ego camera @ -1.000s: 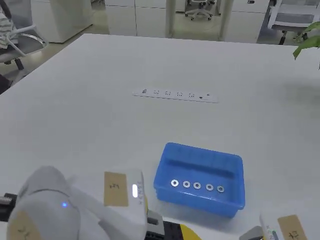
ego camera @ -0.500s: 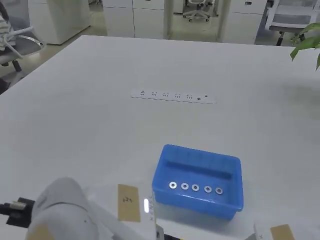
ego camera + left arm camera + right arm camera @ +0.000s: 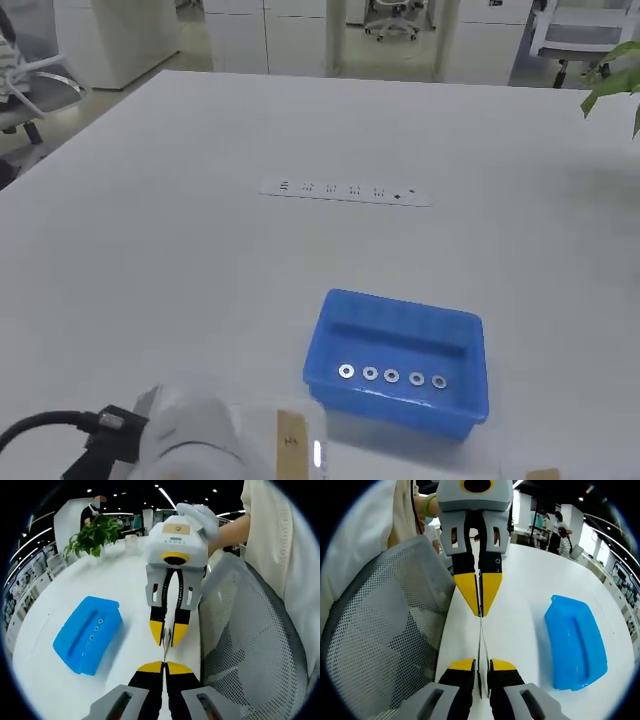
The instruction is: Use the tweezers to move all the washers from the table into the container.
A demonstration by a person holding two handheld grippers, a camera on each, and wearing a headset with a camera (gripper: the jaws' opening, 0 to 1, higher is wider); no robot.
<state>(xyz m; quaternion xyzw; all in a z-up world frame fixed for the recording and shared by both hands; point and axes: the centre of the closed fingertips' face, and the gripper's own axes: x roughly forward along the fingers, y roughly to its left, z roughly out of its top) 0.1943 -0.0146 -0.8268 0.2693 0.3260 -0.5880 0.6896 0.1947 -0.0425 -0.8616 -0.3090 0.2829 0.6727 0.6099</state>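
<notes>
Beside the container (image 3: 396, 345) holding five washers (image 3: 391, 376), the left gripper (image 3: 480, 613) and right gripper (image 3: 167, 641) are each pinching one end of the tweezers (image 3: 480, 640); their spread, I can't tell.

The container (image 3: 392, 408) was blue, the washers (image 3: 391, 376) in it silver, and the table (image 3: 200, 250) white. The left gripper (image 3: 163, 666) and the right gripper (image 3: 479, 662) had white bodies and black jaws with yellow tips, and the tweezers (image 3: 480, 645) were silver. The chair (image 3: 250, 630) was grey mesh, dotted with small holes.
</notes>
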